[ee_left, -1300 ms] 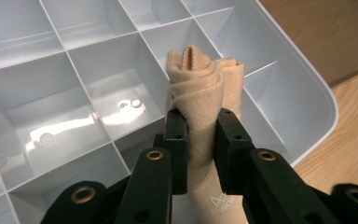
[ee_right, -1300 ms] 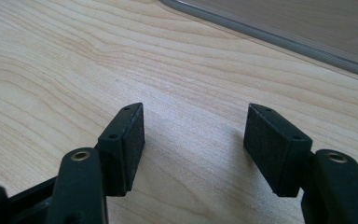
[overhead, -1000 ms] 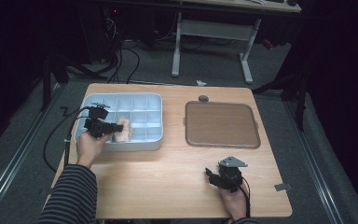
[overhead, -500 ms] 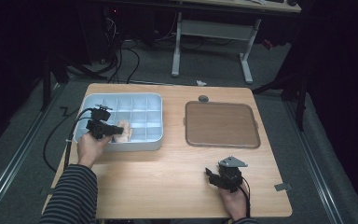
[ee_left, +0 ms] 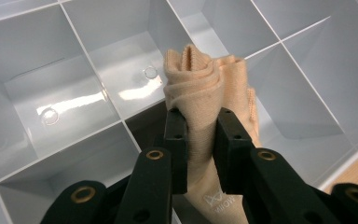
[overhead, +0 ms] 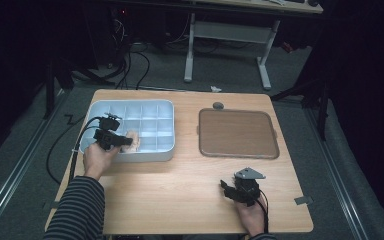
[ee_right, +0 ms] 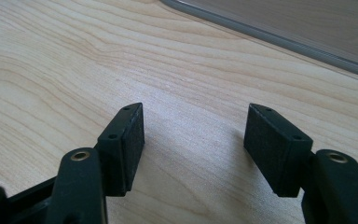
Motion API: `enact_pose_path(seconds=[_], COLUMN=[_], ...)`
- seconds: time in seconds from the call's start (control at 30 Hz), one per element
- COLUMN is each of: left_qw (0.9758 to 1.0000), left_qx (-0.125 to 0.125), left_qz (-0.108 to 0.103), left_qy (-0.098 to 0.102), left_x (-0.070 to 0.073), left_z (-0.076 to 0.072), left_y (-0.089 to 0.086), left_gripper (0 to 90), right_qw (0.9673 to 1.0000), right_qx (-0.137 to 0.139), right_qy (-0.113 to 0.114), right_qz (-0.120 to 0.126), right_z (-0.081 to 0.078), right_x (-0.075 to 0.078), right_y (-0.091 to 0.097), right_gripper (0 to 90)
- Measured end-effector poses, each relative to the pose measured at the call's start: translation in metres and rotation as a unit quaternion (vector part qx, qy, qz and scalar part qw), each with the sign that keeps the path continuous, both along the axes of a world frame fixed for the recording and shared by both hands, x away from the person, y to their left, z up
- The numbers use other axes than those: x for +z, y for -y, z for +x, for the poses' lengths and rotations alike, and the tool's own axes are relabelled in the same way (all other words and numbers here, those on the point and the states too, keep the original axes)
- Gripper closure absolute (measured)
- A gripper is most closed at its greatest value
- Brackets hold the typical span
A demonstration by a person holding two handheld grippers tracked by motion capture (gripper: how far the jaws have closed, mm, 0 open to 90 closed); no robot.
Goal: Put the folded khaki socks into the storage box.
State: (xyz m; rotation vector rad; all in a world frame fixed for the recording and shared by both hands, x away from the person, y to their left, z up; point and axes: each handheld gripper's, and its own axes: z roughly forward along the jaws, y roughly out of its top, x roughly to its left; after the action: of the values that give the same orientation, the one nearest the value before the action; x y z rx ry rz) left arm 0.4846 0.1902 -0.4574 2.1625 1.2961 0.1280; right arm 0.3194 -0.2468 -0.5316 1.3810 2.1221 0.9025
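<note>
- High view: left gripper point(overhead: 122, 141) sits over the near left part of the pale blue divided tray point(overhead: 166, 107); right gripper point(overhead: 230, 190) rests low over bare wooden table point(overhead: 170, 195), well apart from the tray
- Left gripper view adds what the high view cannot resolve: both jaws are pinched narrow on a peach rolled cloth point(ee_left: 209, 93), pads pressing its middle
- Right gripper view: jaws stand wide with nothing between them, wood grain beneath, rim of the brown flat tray point(ee_right: 279, 37) across the top corner
- Cloth: soft knit, rolled into a bundle with layered folds at the top, small pale lettering near its lower end; it hangs above a compartment by the tray's near wall
- Compartment dividers stand close on all sides of the cloth; the table surface between the two trays and in front of them lies open
</note>
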Motion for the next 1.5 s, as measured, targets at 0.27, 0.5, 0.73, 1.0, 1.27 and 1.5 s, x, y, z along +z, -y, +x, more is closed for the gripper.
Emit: enact_pose_path(seconds=[0.27,0.5,0.73,1.0,1.27,1.5], left_qw=[1.0000,0.9999,0.9997,0.9995,0.9988,0.9988], left_qx=[0.000,-0.004,-0.007,-0.007,-0.011,-0.011], left_qz=[0.005,0.013,0.017,0.019,0.039,0.043], left_qy=[-0.003,-0.008,-0.013,-0.025,-0.026,-0.020], left_x=[-0.002,-0.004,-0.005,-0.012,-0.016,-0.015], left_z=[0.000,0.000,0.000,0.001,0.001,0.000], left_y=[0.001,0.003,0.003,0.003,0.006,0.007], left_gripper=[77.5,77.6,77.7,77.7,77.4,75.1], right_qw=[1.0000,1.0000,1.0000,1.0000,1.0000,1.0000], right_qx=[-0.001,0.000,0.000,-0.001,0.000,0.000], right_qy=[0.000,0.000,0.000,0.000,0.000,0.000], right_qz=[0.000,0.000,0.000,0.000,0.000,0.000], right_z=[0.000,0.000,0.000,0.000,0.000,0.000], right_x=[0.000,0.000,0.000,0.000,0.000,0.000], right_y=[0.000,0.000,0.000,0.000,0.000,0.000], right_gripper=[37.9,37.9,37.8,37.8,37.8,37.8])
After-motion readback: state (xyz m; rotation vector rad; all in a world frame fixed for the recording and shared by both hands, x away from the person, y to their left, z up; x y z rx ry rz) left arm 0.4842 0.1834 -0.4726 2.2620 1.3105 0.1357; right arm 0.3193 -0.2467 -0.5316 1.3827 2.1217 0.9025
